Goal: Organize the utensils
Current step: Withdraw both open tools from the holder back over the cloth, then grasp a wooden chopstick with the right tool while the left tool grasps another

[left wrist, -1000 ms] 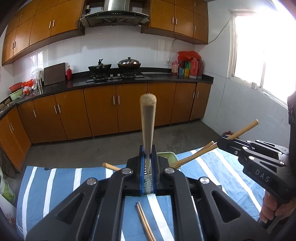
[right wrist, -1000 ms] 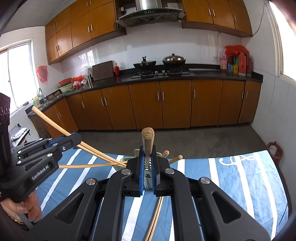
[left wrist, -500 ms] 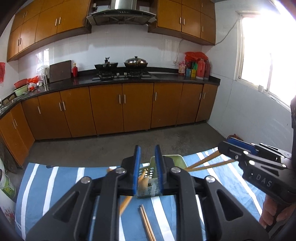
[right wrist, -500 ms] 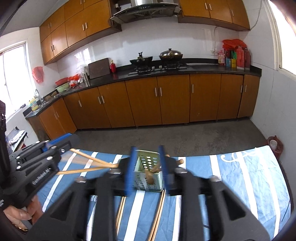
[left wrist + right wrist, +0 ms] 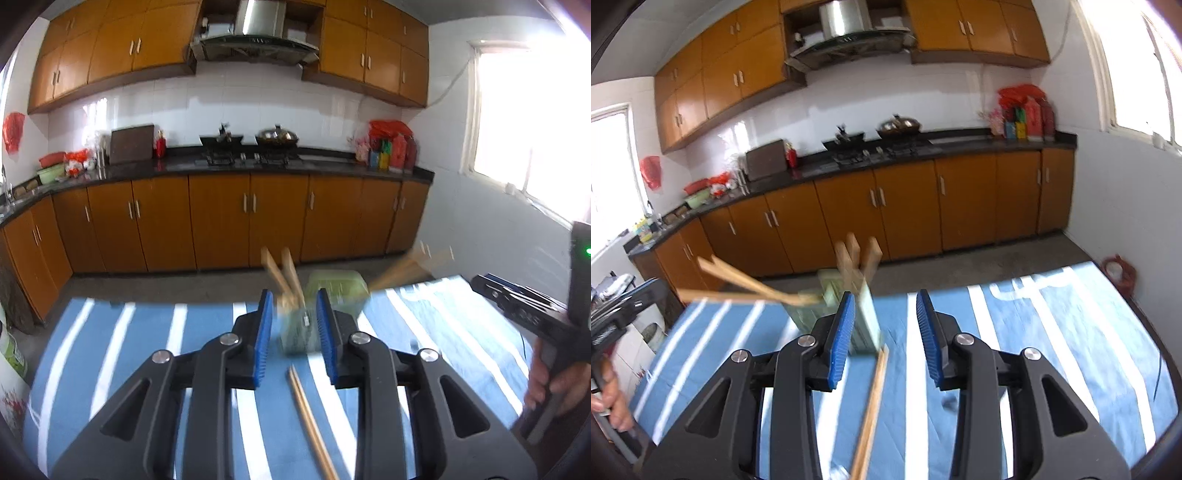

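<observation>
The left gripper (image 5: pixel 293 332) sits at the lower centre of its frame with blue-padded jaws apart and opening; nothing is pinched between them, whereas 1 second earlier they were clenched on a wooden chopstick standing upright. That stick is released. Beyond the jaws, the pale green perforated plastic utensil holder (image 5: pixel 334 291) stands on the blue and white striped tablecloth (image 5: pixel 110 339), blurred, with wooden chopsticks (image 5: pixel 282 273) sticking up out of it and leaning to both sides. A loose pair of wooden chopsticks (image 5: pixel 310 413) lies on the cloth at the lower centre, just in front of the holder.

In the right wrist view, the right gripper (image 5: pixel 886 332) is also released, its jaws parted and empty; earlier it too clamped an upright chopstick. The holder appears left of centre, partly behind the left blue pad, where before it was centred between the jaws. At the left edge, the person's hand (image 5: pixel 609 402) carries the other gripper.
</observation>
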